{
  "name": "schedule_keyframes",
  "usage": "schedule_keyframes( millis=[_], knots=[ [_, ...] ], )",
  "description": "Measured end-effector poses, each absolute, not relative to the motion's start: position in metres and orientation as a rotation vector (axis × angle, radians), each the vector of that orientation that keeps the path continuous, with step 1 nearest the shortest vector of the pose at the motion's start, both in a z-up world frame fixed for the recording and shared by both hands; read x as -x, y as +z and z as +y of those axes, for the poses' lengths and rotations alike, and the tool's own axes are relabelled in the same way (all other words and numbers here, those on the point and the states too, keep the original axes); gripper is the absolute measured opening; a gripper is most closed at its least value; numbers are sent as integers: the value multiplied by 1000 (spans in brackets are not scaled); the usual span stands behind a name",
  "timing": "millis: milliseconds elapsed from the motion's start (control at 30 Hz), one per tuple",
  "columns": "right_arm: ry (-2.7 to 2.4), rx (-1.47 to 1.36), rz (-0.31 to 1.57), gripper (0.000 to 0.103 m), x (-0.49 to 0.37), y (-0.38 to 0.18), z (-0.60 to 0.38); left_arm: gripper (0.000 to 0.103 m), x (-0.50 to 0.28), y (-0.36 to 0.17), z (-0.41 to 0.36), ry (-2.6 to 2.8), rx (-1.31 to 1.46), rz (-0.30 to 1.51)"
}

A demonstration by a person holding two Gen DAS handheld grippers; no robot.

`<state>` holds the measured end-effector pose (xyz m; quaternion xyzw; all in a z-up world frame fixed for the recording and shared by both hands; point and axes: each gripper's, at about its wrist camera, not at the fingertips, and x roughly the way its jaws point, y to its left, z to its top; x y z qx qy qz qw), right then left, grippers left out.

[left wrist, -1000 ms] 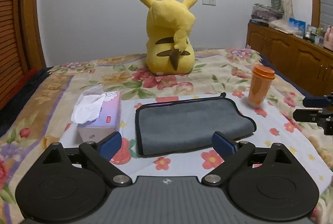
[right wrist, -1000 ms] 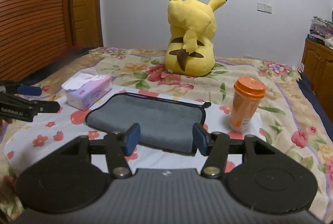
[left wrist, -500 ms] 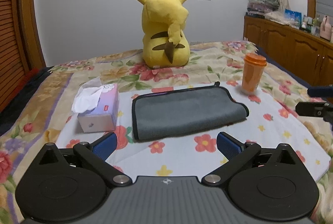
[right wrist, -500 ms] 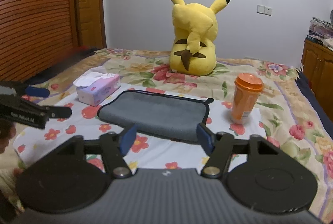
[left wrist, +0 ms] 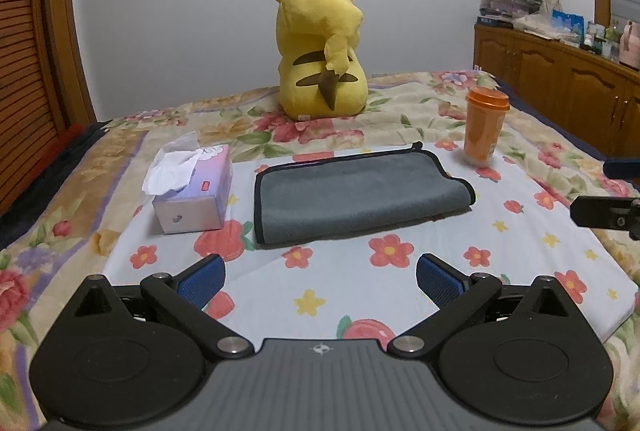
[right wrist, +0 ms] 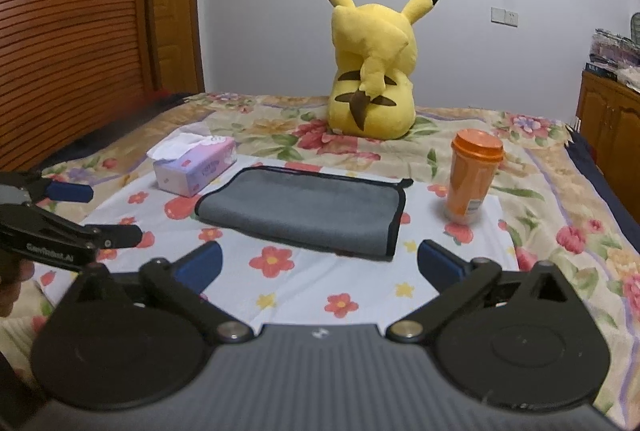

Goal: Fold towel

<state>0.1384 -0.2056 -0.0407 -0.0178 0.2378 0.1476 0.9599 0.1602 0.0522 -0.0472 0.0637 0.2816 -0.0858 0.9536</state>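
On the bed, at the middle of a white flowered cloth [left wrist: 400, 295], lies the grey towel [left wrist: 360, 195], the landmark for everything below. It's flat, w/ a black trim; looks already folded at least once, since a doubled edge shows along its near side and one end is rounded like a fold. It sits square to both cameras, prob. so each gripper can reach an end.

Just beside the towel's left end: a tissue box [left wrist: 192, 191], apart from it, not touching. Near the towel's right end, a bit further back: an orange lidded cup [left wrist: 484, 127], upright, also apart. Well behind the towel: a yellow plush toy [left wrist: 324, 47], back turned to the cameras. All three sit clear of the fold area, so the cloth has room to swing over.

Left gripper [left wrist: 320, 281] hovers in front of the towel's near edge, jaws wide apart, holding nothing. Right gripper [right wrist: 320, 265] hovers in front of the towel too, toward its right end, jaws also spread, empty. Neither touches the towel. In the right view, the left gripper shows at the far left edge, off to the towel's left.

Judgement: either this fold is done & the hands are backed off, or another fold is due; if so, each claw would need to come down on a near corner. Risk: thick doubled layers slipping from a shallow pinch.
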Motion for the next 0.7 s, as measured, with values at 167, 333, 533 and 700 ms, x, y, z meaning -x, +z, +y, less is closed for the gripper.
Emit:
schedule_keyframes(
  millis=[167, 333, 533, 700],
  knots=[
    [288, 21, 490, 103, -132, -46, -208, 103, -154, -45, 46, -181, -133, 576],
    [268, -7, 506, 103, -122, -51, -213, 103, -144, -40, 40, -187, -127, 572],
    [239, -33, 493, 103, -105, -48, -220, 103, -125, -28, 33, -199, -115, 560],
    [219, -50, 471, 103, -91, -42, -225, 103, -107, -21, 29, -195, -112, 555]
  ],
)
